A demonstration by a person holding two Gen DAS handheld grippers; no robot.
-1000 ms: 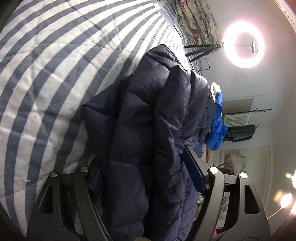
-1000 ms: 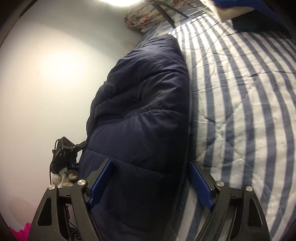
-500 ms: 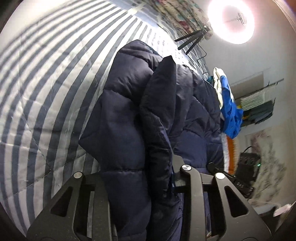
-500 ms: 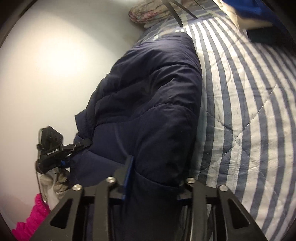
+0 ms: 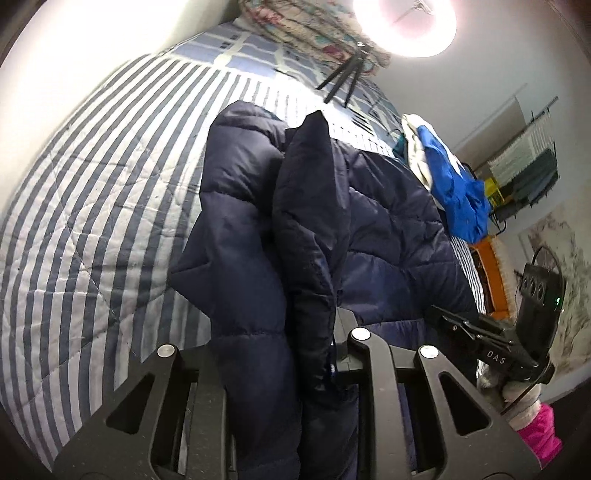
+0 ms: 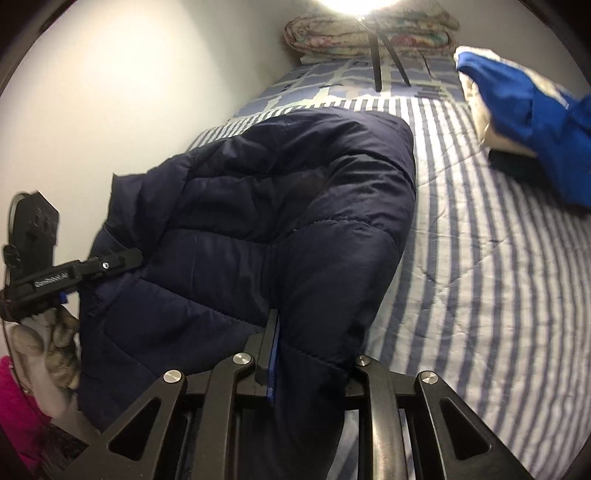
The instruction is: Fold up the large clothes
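Observation:
A large navy puffer jacket (image 5: 332, 221) lies bunched on a blue-and-white striped bed quilt (image 5: 92, 184). My left gripper (image 5: 280, 354) is shut on a thick fold of its near edge; the fabric hides the pads. My right gripper (image 6: 310, 354) is shut on the jacket's (image 6: 277, 229) near hem, with the left blue pad showing beside the cloth. The right gripper also shows in the left wrist view (image 5: 498, 343) at the right, and the left gripper shows in the right wrist view (image 6: 55, 277) at the left, both at the jacket's near edge.
A blue and cream pile of clothes (image 5: 443, 177) (image 6: 524, 103) lies on the far right side of the bed. A folded floral blanket (image 6: 369, 33) and a ring-light tripod (image 5: 347, 77) stand at the head. A white wall (image 6: 129, 92) runs along the bed's left side.
Both grippers have closed from open onto the jacket's near edge. Both cameras have tilted up, so more of the bed's head and the ring light shows.

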